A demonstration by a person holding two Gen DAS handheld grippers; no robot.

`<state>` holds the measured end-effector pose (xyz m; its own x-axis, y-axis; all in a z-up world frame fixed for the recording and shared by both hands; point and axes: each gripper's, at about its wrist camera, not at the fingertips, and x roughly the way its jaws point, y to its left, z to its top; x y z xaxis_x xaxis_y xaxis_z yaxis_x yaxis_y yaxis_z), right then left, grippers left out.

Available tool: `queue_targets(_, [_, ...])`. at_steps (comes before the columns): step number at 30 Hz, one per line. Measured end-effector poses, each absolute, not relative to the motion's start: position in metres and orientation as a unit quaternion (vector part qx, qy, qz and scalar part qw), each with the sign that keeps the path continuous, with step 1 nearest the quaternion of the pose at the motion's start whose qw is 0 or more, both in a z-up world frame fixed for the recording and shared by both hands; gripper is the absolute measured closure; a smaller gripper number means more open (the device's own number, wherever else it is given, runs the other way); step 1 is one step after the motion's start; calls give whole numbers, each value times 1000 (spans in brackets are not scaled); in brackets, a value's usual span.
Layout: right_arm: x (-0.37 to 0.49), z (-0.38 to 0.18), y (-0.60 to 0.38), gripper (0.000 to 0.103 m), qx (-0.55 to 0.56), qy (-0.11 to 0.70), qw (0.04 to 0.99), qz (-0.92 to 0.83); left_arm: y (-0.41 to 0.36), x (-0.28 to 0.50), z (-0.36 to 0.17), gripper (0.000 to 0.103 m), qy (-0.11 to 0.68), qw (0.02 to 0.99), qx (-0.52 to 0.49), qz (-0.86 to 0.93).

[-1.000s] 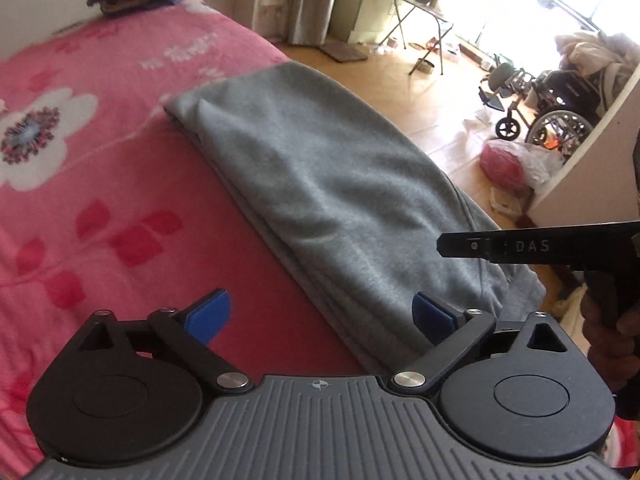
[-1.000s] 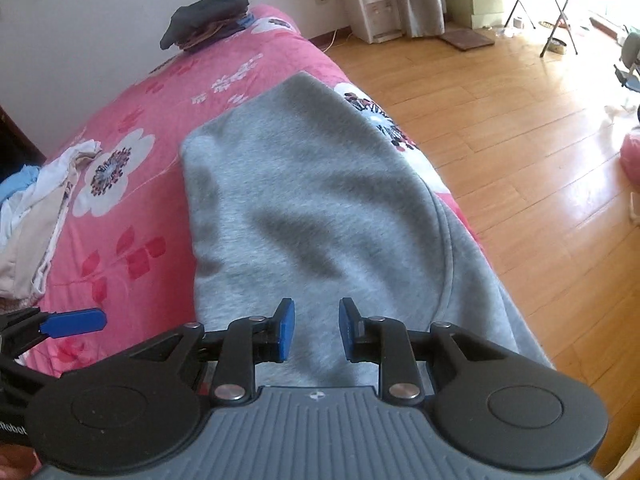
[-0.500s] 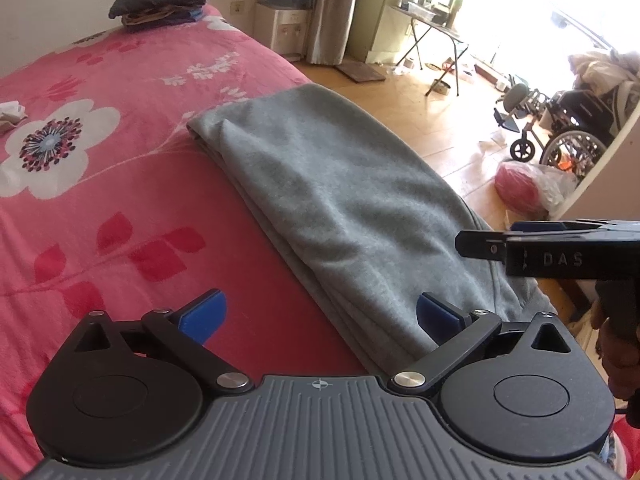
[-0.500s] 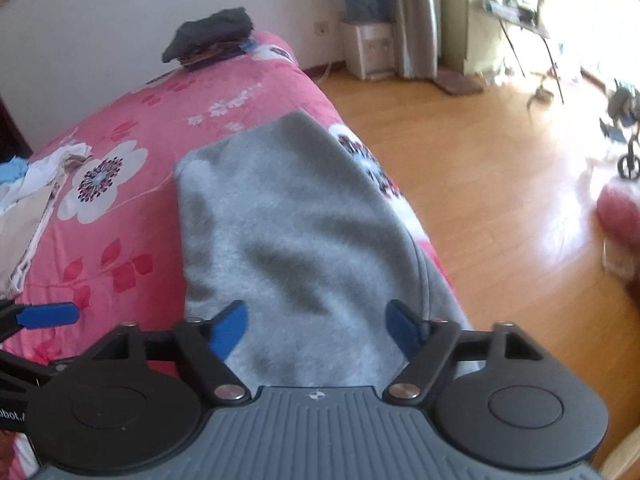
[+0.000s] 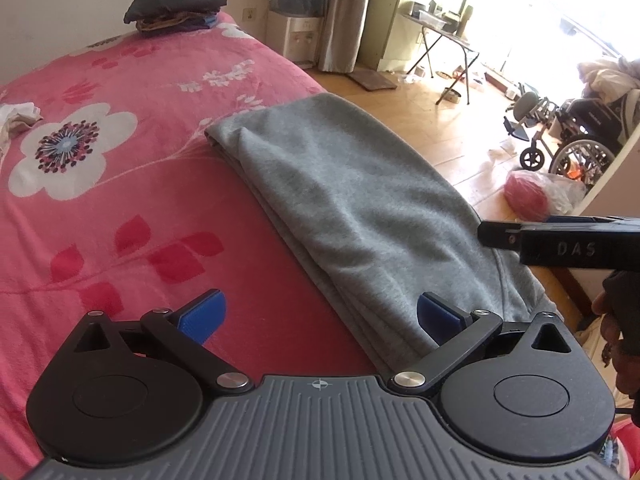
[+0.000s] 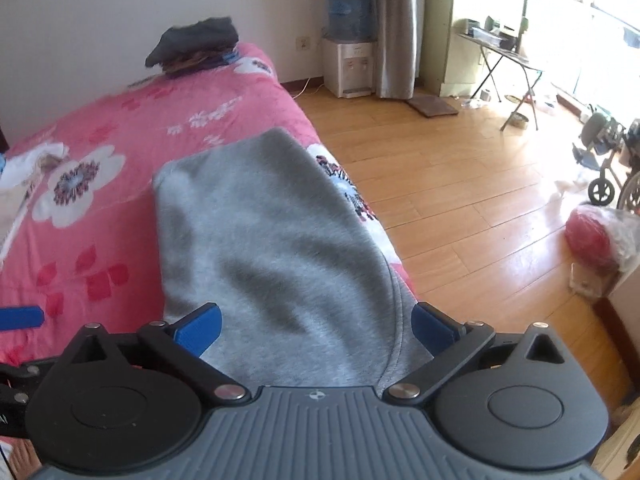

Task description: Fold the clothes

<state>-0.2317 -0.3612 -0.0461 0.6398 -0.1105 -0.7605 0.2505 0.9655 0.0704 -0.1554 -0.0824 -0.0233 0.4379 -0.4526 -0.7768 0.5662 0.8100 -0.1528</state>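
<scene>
A soft grey folded sweatshirt (image 6: 256, 232) lies on the pink flowered bedspread (image 5: 100, 184), along the bed's edge. The left gripper (image 5: 318, 316) is wide open, with the cloth's near edge between its blue pads. The right gripper (image 6: 316, 326) is wide open over the cloth, holding nothing.

The sweater (image 5: 360, 208) is grey fleecy knit, matt and slightly fuzzy. The blanket (image 5: 120, 152) on the bed is plush pink cloth with a soft nap. Each claw (image 5: 318, 316) (image 6: 316, 326) has matt black plastic arms, bright metal rivets, ribbed blue pads (image 5: 202, 316) and a ridged grey housing. The floor (image 6: 460, 200) is glossy varnished wood.
</scene>
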Motion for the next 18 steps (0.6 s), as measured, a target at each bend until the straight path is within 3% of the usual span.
queue_targets(18, [-241, -23, -358, 0, 121, 334, 932, -66, -80, -153, -23, 0, 426, 852, 70, -297])
